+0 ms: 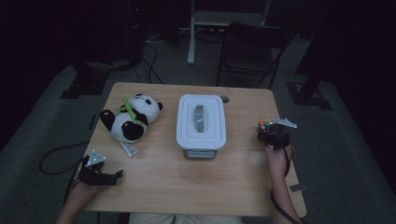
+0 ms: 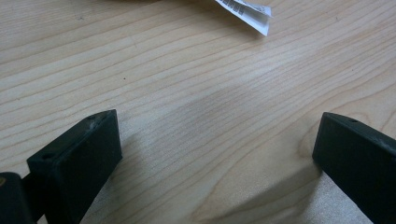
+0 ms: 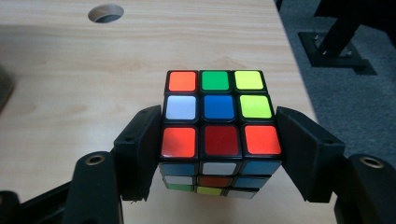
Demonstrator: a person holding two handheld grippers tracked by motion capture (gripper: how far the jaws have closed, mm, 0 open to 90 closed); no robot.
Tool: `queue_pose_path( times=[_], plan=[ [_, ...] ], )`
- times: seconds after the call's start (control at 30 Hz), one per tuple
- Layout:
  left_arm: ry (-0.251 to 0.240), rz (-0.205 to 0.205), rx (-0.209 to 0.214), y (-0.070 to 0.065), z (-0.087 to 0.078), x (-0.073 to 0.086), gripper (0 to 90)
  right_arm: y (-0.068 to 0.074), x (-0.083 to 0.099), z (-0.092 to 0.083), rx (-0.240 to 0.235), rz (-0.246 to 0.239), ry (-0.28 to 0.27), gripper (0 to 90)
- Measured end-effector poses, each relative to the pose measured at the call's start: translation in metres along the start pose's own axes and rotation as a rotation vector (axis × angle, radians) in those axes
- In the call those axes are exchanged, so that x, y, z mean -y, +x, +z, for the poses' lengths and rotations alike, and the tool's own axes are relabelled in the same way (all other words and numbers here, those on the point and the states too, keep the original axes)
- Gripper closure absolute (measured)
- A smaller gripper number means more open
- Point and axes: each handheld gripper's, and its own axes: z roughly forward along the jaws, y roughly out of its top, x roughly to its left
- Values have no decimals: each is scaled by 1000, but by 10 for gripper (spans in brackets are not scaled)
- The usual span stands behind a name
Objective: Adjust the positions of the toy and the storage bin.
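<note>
Paper tag point(image 2: 247, 11) — print unreadable, no legible text

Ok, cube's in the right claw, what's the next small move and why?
Probably carry the cube toward the white box. The right claw looks shut on it at the table's right edge. The lid is still on, so the idle, open left claw may need to lift it.

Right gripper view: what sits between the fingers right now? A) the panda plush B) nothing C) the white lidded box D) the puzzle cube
D: the puzzle cube sits between the right gripper, with both black fingers pressed against its sides near the table's right edge.
</note>
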Motion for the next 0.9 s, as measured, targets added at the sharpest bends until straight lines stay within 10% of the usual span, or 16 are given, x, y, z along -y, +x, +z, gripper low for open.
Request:
queue_pose_path(
  times=[0.3,0.9],
  plan=[
    [1,1,0,0,0,0,18,-16,45,-55,-20,-16,-17,342],
    [0,0,2,0,0,0,18,-27,100,-90,-25,-15,38,341]
  ],
)
